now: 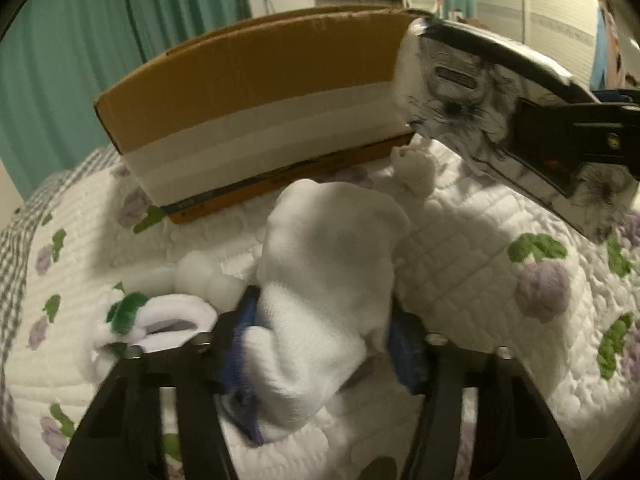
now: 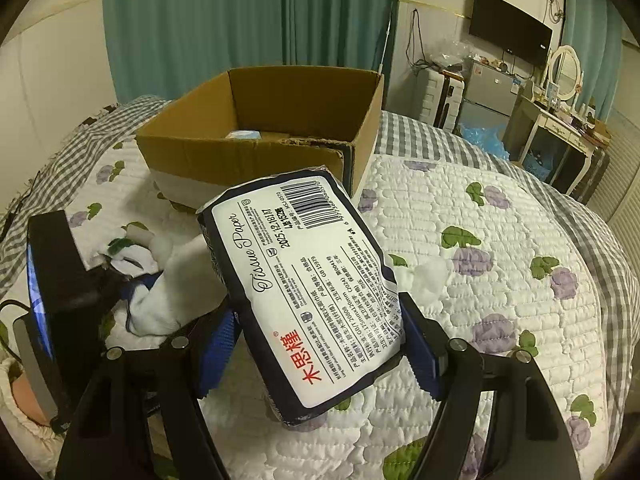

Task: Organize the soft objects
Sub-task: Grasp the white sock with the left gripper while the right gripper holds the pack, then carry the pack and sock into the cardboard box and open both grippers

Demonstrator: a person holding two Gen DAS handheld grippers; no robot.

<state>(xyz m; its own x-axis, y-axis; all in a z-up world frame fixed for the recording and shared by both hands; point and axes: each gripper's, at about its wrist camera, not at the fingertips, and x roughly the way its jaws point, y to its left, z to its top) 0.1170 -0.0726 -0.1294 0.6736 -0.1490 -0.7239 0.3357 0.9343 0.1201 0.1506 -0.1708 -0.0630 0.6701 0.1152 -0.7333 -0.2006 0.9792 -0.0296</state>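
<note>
Right claw [image 2: 320, 344] clamped on tissue pack [image 2: 308, 280]; left claw [image 1: 320, 344] pinching white plush toy [image 1: 328, 280].

The bed [image 2: 500, 216] fills the lower part of both views, covered by a white quilt [image 2: 460, 240] printed with purple flowers and green leaves, over a grey-and-white checked sheet [image 2: 416, 136] that shows at the edges. Behind the bed, teal curtains [image 2: 248, 20] hang against a cream wall [image 2: 52, 72]. To the right of the curtains, beyond the bed, a black television [image 2: 510, 34] is mounted on the wall above a small silver refrigerator [image 2: 486, 94] with a white cabinet [image 2: 440, 96] just beside it. Further right of the bed stands a white dressing table [image 2: 556, 136] carrying an oval mirror [image 2: 565, 68]. The light is dim and indoor.
</note>
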